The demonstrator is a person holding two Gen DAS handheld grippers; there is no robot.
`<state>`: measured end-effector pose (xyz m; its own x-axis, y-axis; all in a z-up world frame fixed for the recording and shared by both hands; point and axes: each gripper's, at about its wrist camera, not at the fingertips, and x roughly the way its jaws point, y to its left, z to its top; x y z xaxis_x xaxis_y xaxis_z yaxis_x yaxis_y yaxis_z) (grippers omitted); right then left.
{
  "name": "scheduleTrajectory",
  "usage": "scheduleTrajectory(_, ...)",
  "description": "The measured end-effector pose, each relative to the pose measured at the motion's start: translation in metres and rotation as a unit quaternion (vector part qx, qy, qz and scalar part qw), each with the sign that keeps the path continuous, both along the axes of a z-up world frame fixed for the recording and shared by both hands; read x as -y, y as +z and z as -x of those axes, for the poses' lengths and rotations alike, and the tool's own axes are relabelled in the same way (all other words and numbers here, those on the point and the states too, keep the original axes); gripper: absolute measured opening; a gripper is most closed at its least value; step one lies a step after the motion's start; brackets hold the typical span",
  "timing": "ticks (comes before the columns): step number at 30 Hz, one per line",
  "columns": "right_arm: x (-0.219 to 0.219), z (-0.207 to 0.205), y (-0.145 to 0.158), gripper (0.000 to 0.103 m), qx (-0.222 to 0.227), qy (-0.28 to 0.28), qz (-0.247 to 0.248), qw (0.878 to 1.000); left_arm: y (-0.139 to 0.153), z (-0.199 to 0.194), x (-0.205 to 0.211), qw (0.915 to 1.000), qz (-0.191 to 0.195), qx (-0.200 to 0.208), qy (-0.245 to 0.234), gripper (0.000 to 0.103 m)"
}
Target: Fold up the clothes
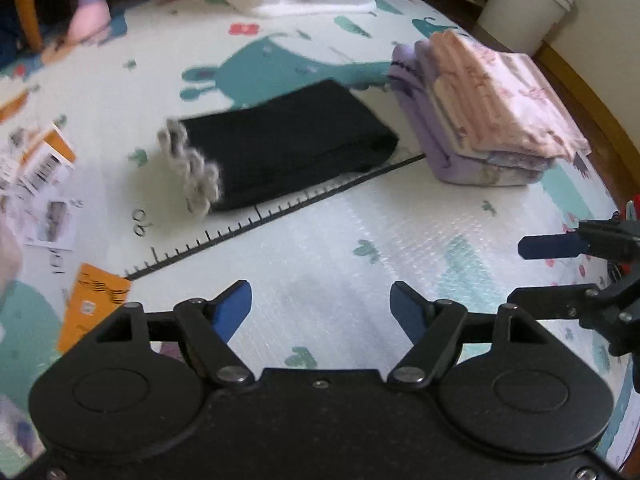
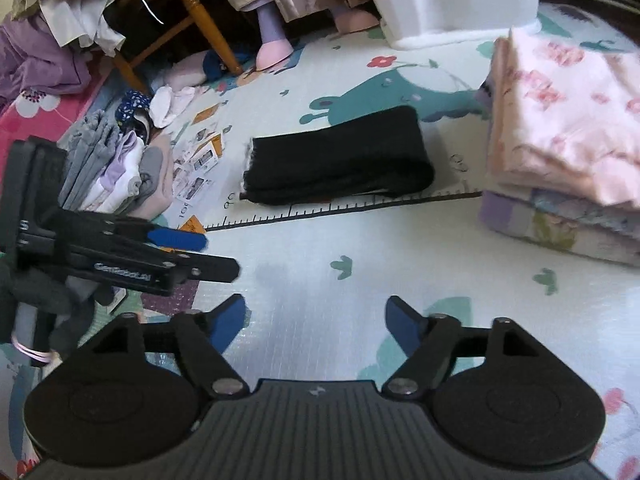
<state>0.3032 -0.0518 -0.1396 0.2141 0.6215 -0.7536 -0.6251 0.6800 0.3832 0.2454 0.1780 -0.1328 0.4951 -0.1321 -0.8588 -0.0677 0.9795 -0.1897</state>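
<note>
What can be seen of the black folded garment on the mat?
The black garment is a dark, knit-looking fabric folded into a flat oblong of several layers. A pale grey fringe shows at one short end. It lies on the play mat, along the printed ruler line, apart from the folded stack; neither gripper touches it.

Soft daylight, sheen on the play mat (image 2: 320, 344), motion blur throughout, strong fisheye bending at edges.

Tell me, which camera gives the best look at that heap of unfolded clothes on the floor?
The right wrist view. The unfolded heap lies in plain sight at its left, grey and lilac pieces showing. The left wrist view shows none of it, only the black folded garment and folded stack.
</note>
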Motion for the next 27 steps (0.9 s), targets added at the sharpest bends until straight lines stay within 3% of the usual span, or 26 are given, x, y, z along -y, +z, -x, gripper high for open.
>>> scheduleTrajectory(2,0.002,0.003,0.014,0.09,0.001,-0.009,0.014,1.0,0.022,0.007,0.008,0.9998,-0.013,0.001,0.013,0.085)
scheduleTrajectory(4,0.004,0.007,0.033,0.09,0.008,-0.016,0.021,1.0,0.047,0.015,0.018,0.9984,-0.039,0.018,0.039,0.088)
scheduleTrajectory(6,0.006,0.011,0.053,0.094,0.009,-0.029,0.015,0.999,0.069,0.023,0.028,0.9938,-0.08,0.036,0.068,0.103)
scheduleTrajectory(8,0.006,0.015,0.073,0.097,0.016,-0.034,0.016,0.999,0.09,0.03,0.038,0.987,-0.121,0.049,0.094,0.103)
scheduleTrajectory(11,0.004,0.023,0.101,0.097,0.038,-0.036,0.029,0.998,0.115,0.038,0.047,0.9803,-0.163,0.037,0.104,0.103)
scheduleTrajectory(15,0.0,0.041,0.148,0.098,0.081,-0.027,0.043,0.995,0.154,0.056,0.054,0.9762,-0.184,0.039,0.108,0.103)
scheduleTrajectory(19,0.0,0.057,0.181,0.101,0.088,-0.029,0.03,0.995,0.186,0.073,0.061,0.9682,-0.206,0.045,0.134,0.103)
scheduleTrajectory(23,0.0,0.071,0.193,0.101,0.095,-0.032,0.049,0.994,0.205,0.096,0.07,0.9627,-0.207,0.056,0.165,0.103)
scheduleTrajectory(27,-0.001,0.079,0.2,0.102,0.113,-0.04,0.055,0.991,0.211,0.107,0.078,0.9632,-0.205,0.076,0.156,0.102)
